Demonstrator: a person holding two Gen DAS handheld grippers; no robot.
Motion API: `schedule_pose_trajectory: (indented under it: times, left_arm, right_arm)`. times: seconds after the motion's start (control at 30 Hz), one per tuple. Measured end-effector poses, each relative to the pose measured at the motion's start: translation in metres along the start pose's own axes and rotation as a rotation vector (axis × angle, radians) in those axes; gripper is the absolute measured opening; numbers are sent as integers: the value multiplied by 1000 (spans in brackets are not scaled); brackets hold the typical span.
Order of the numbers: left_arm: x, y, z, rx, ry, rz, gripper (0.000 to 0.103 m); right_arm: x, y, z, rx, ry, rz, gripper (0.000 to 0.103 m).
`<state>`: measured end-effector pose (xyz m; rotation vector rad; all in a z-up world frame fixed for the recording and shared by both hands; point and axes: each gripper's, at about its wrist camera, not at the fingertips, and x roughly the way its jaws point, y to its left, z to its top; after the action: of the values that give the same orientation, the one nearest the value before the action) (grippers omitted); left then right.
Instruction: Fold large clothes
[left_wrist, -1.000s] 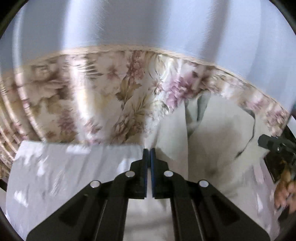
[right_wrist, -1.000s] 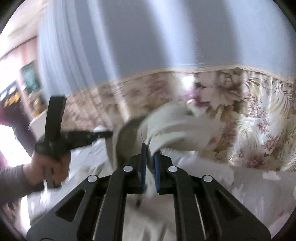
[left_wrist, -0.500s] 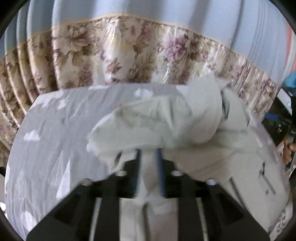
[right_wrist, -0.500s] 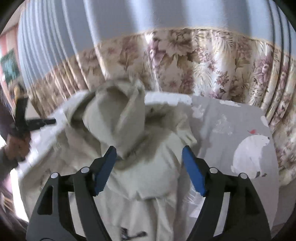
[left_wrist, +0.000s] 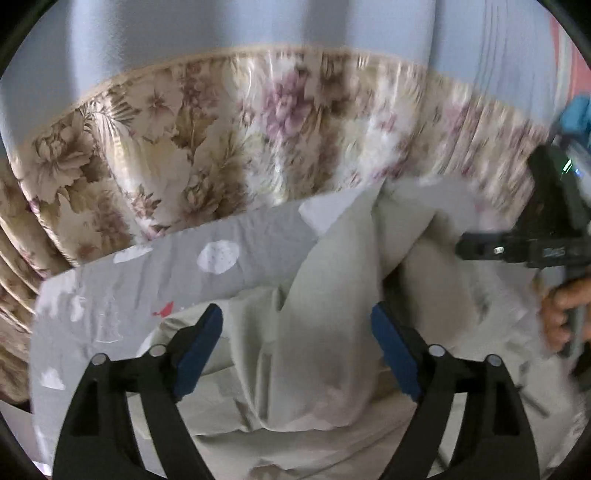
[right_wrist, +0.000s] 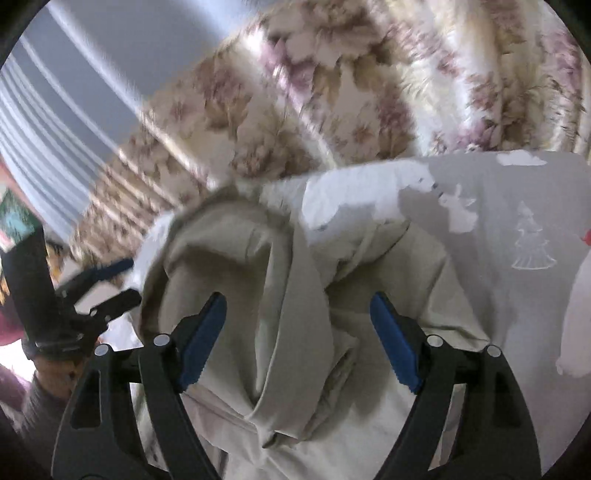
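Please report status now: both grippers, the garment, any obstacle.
Left gripper opening, right gripper open, neither pinching. Beige garment bunched on grey sheet. Nothing in the way.

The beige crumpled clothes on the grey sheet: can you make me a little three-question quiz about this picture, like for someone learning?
1. True or false: the right tongs are pinching the beige crumpled cotton garment.
2. What hangs behind the grey printed bedsheet? A) bare brick wall B) floral satin curtain C) mirror
3. Fill in: the pads on the left tongs are coloured ____.

Key: 1 false; 2 B; 3 blue.
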<state>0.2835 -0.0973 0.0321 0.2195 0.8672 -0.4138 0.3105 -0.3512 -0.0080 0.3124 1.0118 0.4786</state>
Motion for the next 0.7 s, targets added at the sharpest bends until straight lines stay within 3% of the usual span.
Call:
schedule_pose_trajectory:
  times: [0.03,0.1,0.17,0.2,0.23,0.3,0.37,0.53,0.6,0.7]
  left_arm:
    - [10,-1,-5,11,23,19,84]
    - [27,0,-11,11,64,66,83]
    - [41,2,-17,16,80,115,58]
    - [46,3,-18,23,85,140,30]
    - [47,7,-17,18,78,179,16]
    - [42,15,-10,7,36,231,11]
    - [29,30,2,-19,-33,299,10]
    - [-16,51,28,-51,-213,374,10]
    - [-36,53,23,-78,-299,345,10]
    - [-48,59,-6,-119,-309,248,13]
  right_arm:
    - [5,3,-2,-17,14,-18,77]
    - [16,8,-5,-47,46,-51,39]
    - [21,13,-7,-72,57,-59,18]
    - [21,16,-9,-97,53,-76,14]
    - [20,24,-8,-143,40,-117,12]
    - [13,36,-3,-215,-10,-218,10]
    - [-1,49,7,-279,-102,-321,9]
    - [-36,87,24,-432,-334,-441,9]
    - [-43,99,18,-492,-405,-500,9]
    - [-49,93,-5,-511,-416,-430,10]
